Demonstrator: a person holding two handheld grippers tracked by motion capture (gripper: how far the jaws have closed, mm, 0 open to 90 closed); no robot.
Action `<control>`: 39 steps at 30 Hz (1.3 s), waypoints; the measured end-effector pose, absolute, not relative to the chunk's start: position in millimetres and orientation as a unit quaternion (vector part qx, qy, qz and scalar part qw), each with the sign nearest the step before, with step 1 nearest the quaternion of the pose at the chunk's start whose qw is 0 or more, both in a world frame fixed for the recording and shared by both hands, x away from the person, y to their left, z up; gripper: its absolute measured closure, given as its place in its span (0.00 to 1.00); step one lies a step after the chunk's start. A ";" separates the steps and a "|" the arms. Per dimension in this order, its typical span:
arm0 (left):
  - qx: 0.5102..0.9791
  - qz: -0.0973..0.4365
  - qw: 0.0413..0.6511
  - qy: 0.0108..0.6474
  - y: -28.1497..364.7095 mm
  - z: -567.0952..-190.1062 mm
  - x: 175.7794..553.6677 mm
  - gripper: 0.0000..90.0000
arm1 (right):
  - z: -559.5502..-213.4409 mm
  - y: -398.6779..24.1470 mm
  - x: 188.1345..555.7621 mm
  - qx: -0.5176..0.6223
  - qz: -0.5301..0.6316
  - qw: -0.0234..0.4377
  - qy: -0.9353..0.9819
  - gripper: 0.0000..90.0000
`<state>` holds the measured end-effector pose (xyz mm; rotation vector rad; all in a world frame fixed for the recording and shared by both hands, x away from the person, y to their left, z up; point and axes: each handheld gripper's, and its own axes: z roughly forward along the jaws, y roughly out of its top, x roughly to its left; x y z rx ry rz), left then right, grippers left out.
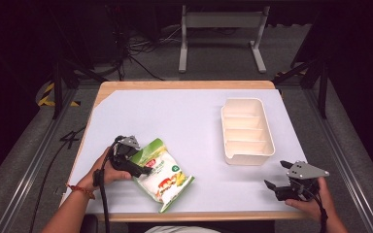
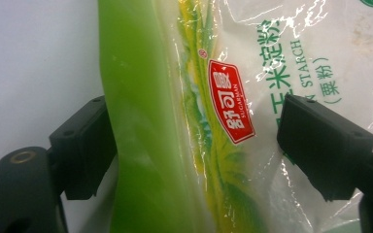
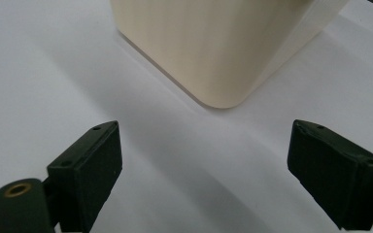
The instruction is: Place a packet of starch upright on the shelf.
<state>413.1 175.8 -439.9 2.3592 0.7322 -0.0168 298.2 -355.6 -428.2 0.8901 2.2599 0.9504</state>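
My left claw (image 2: 194, 145) stands spread with the top edge of the bag (image 2: 213, 116) between its 2 jaws; the left jaw sits just at the bag's green edge, the right jaw lies over the clear film by the printed words, and I cannot tell whether either pad presses on it. From above, this claw (image 1: 143, 167) lies over the bag's (image 1: 162, 177) upper left corner, and the bag lies flat on the white table (image 1: 175, 121) near my edge. My right claw (image 1: 277, 174) rests well apart at the table's right, jaws spread and empty, pointing at the near corner of the cream tray (image 3: 213, 48). That tray (image 1: 246, 130) has 4 compartments.
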 end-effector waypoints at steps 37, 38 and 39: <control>0.888 0.091 0.376 0.250 170.0 -428.0 384.5 0.99 | -428.6 -361.5 299.6 0.337 0.386 0.228 0.828 0.14; 0.881 0.100 0.390 0.249 170.9 -423.6 381.3 0.99 | -428.7 -361.9 299.8 0.337 0.389 0.225 0.828 0.14; 0.877 0.107 0.396 0.248 170.9 -420.9 379.4 0.99 | -428.6 -362.1 299.8 0.338 0.390 0.224 0.827 0.14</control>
